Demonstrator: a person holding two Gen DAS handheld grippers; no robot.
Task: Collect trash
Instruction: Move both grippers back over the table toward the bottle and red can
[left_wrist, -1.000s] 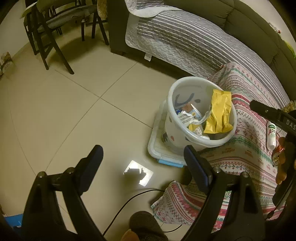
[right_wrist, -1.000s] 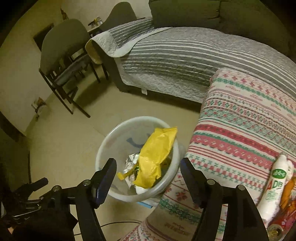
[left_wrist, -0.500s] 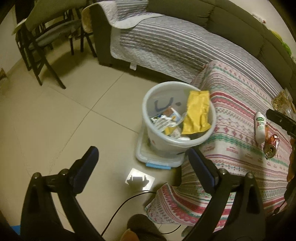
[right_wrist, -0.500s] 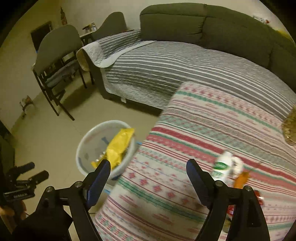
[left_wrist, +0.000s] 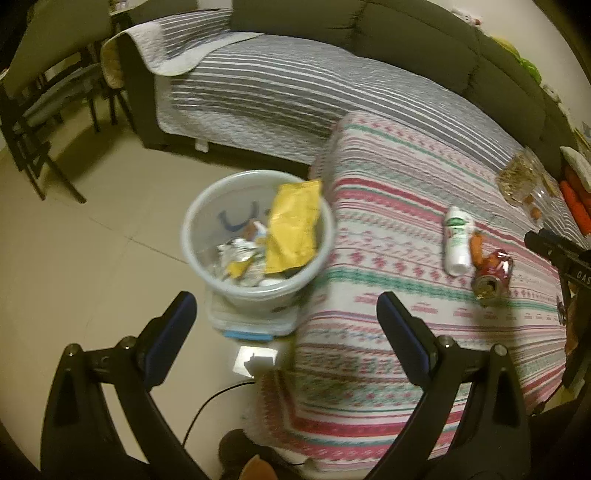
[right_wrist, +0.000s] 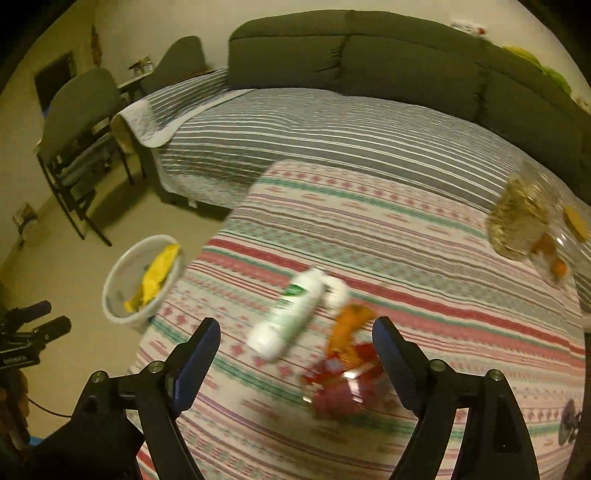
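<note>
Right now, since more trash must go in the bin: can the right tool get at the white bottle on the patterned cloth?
Probably yes. The right tool is open and empty, and the white bottle lies uncovered just ahead of it. An orange wrapper and a crushed red can lie beside it.

Open floor (left_wrist: 92, 266) is seen across the left of the left wrist view, bounded at upper left by chair legs (left_wrist: 33, 162) and above by the sofa (left_wrist: 280, 92). The bin (left_wrist: 255, 236) is packed close against the patterned cloth's (left_wrist: 388, 206) edge. On the cloth, passage at centre right is blocked by a white bottle (right_wrist: 291, 314), orange wrapper (right_wrist: 347, 325) and red can (right_wrist: 343, 384), clustered together.
</note>
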